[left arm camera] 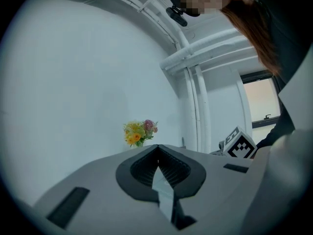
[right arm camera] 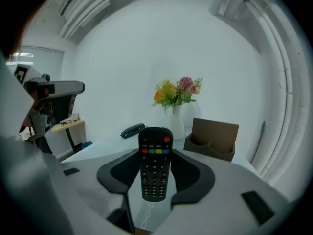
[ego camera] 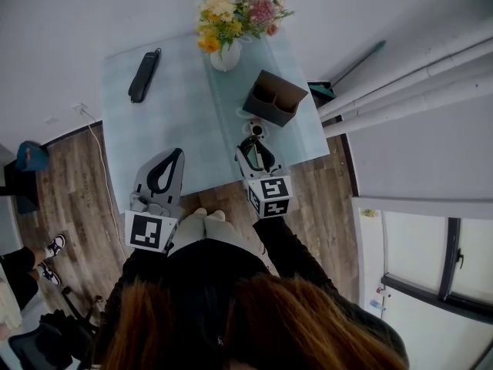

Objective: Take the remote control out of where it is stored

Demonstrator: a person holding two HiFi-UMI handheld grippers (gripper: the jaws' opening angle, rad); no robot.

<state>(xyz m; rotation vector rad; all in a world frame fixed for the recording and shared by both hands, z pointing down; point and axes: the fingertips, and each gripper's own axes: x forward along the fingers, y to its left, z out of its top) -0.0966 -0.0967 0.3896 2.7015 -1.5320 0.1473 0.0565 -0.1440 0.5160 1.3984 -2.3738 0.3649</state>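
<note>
The black remote control (right arm camera: 155, 166) with coloured buttons stands upright between the jaws of my right gripper (right arm camera: 155, 170), which is shut on its lower body. In the head view that gripper (ego camera: 255, 146) is over the table's front edge, just in front of the brown two-pocket holder (ego camera: 275, 99), and the remote's top end (ego camera: 255, 129) shows at its tips. The holder's pockets (right arm camera: 212, 140) look empty. My left gripper (ego camera: 178, 155) rests at the table's front left; its jaw tips (left arm camera: 157, 146) meet with nothing between them.
A light blue cloth covers the table (ego camera: 177, 122). A white vase of flowers (ego camera: 227, 51) stands at the back behind the holder. A long black case-like object (ego camera: 144, 75) lies at the back left. Wooden floor and a white cable (ego camera: 98, 156) are to the left.
</note>
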